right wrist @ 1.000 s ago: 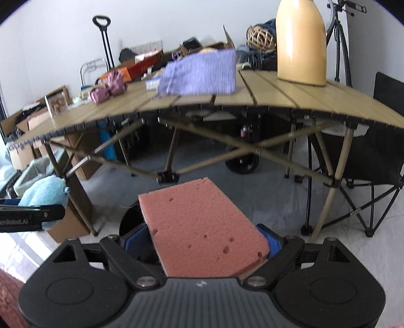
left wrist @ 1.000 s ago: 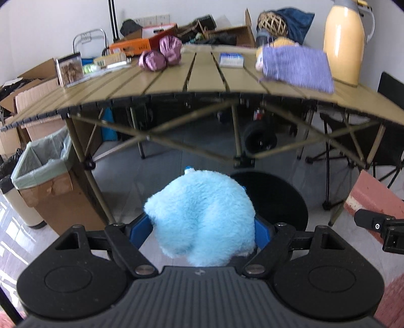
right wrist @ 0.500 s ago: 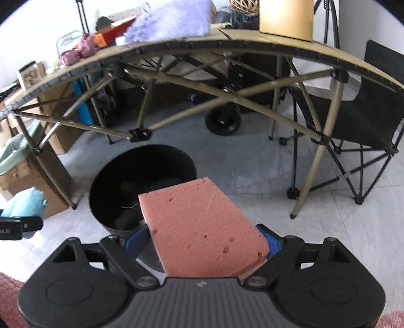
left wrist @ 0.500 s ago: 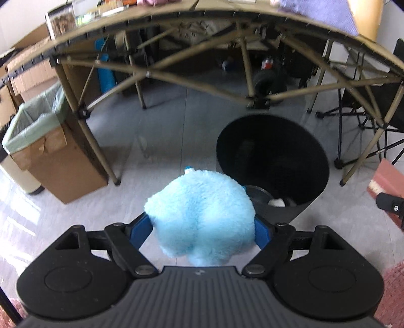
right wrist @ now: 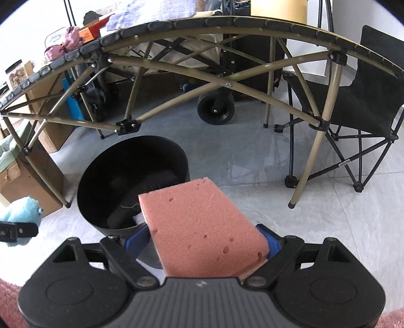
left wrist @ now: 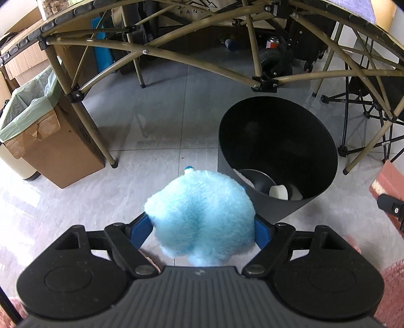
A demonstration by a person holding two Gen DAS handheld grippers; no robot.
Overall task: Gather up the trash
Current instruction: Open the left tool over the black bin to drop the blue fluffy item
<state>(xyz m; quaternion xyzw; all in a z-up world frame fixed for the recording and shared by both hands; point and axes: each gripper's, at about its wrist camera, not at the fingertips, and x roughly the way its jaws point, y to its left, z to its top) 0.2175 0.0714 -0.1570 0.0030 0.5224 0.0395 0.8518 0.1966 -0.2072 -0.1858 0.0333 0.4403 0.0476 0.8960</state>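
Both hands loaded, both aimed steeply down at the black bin on the floor under the desk.

Left gripper: fingers pinching the blue plush ball from both sides. In the left wrist view the ball sits lower centre of frame; the bin mouth is right of centre, so the ball is beside the rim, not over the opening. I judge I need to carry it right and forward until the dark interior sits behind it, then let go.

Right gripper: fingers clamped on the pink sponge, which juts forward between them. In the right wrist view its far end overlaps the bin's near rim at lower centre; the bin lies left of centre. A small shift left and forward should put it over the mouth.

Drop one at a time, I think; the two grippers are near each other and the mouth is not wide.

Items: plush is pale blue, fluffy, roundish, a darker blue nub at its top; likely soft and light. Sponge is a salmon-pink rectangular slab, pitted with small holes, barely squashed where it is held. Bin bottom shows something white; cannot tell what.
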